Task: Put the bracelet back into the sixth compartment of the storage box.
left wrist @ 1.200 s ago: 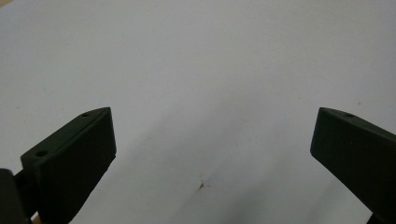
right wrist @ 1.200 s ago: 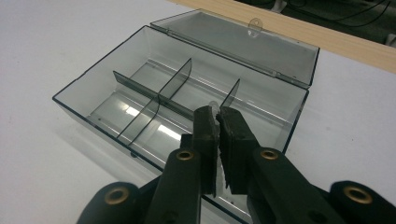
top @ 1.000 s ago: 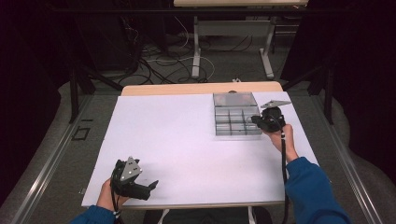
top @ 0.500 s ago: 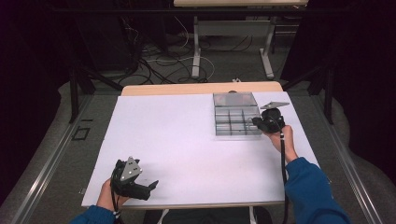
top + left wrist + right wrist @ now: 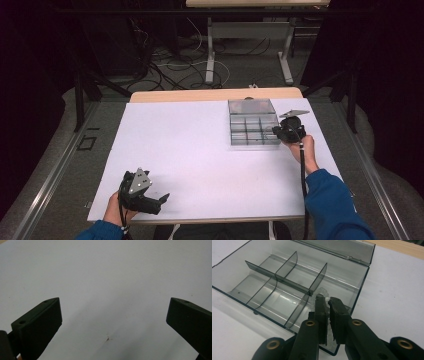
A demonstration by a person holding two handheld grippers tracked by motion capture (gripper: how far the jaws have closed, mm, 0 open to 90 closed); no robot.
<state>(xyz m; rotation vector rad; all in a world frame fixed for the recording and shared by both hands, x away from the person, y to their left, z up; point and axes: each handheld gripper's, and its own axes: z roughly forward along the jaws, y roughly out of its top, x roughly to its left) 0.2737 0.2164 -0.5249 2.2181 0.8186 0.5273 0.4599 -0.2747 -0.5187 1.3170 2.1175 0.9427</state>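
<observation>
Resting low at the near left corner of the white counter (image 5: 200,150), left tongs (image 5: 162,199) held in a hand (image 5: 115,212), jaws standing wide apart with only bare white surface between them in the left gripper view (image 5: 113,315). Nothing gripped there; a small dark mark (image 5: 108,339) on the counter, too small to identify.

Reaching over the right edge of a grey see-through organizer box (image 5: 253,129) at the far right of the counter, right tongs (image 5: 276,131) held by a hand (image 5: 306,150) with a blue sleeve (image 5: 332,202). In the right gripper view, right tongs (image 5: 329,305) nearly closed, jaws with only a thin gap, tips inside the near-right compartment of the box (image 5: 242,270). Between and behind the tips a small clear, bumpy object (image 5: 323,294), mostly hidden by the jaws; cannot tell what it is, nor whether really pinched or only lying under the tips. Lid of the box (image 5: 342,250) open and lying back, cut off at the top edge. Other compartments look bare, though glare on the plastic makes this hard to confirm.
</observation>
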